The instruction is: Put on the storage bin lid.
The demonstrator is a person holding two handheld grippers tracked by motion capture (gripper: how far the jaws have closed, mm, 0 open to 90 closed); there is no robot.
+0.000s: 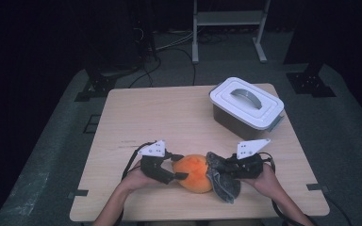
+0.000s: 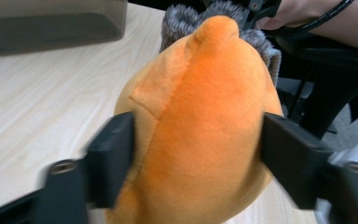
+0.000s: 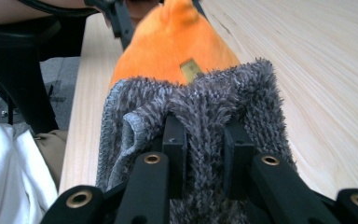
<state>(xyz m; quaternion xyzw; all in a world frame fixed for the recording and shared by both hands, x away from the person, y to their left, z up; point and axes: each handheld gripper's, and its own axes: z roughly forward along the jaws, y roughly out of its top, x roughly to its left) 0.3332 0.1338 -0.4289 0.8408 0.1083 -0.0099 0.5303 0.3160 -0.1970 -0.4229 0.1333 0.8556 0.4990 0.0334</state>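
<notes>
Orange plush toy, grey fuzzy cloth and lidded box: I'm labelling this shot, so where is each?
orange plush toy (image 1: 194, 172), high view, its rounded top.
grey fuzzy cloth (image 3: 200, 105), right gripper view, its upper fold.
lidded box (image 1: 246, 100), high view, its lid.

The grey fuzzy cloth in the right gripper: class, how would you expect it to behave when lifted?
The grey fuzzy cloth probably flops: it folds and bunches around the right gripper. It likely weighs little, being thin knit pile. The pile should resist slipping.

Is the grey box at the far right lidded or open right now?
Lidded. The white lid sits flat on the grey box, its grey handle lying on top.
</notes>
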